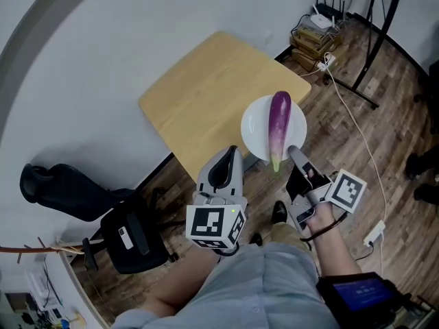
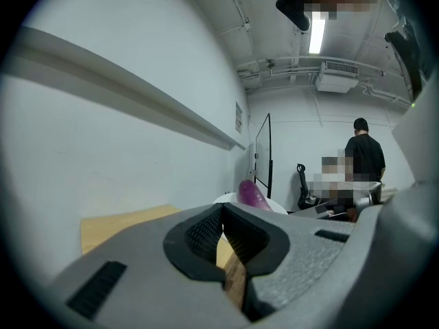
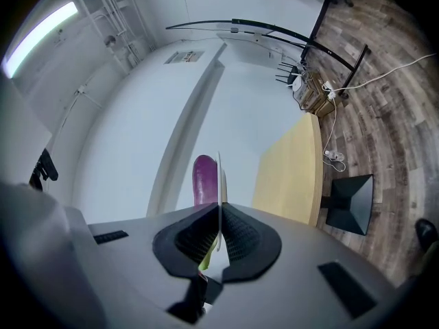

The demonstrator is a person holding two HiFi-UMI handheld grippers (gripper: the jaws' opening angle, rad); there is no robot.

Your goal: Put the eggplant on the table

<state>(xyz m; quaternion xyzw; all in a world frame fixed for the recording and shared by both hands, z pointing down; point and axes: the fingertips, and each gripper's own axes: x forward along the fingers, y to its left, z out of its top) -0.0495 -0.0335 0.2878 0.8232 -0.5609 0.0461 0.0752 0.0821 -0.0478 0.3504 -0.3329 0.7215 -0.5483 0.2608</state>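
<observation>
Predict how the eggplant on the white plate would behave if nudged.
The eggplant, rounded and long, would probably roll sideways. Its glossy skin looks slippery, so it may slide. Held only at the rim by the right hand-held gripper, the plate could tip it off.

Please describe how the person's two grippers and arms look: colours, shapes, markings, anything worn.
The left gripper and the right gripper have grey moulded bodies narrowing to the tips, with black ridged pads inside. Each carries a cube with black-and-white square markers. A thin black cord loops round the right hand; a black device with a blue screen sits on that sleeveless forearm.
</observation>
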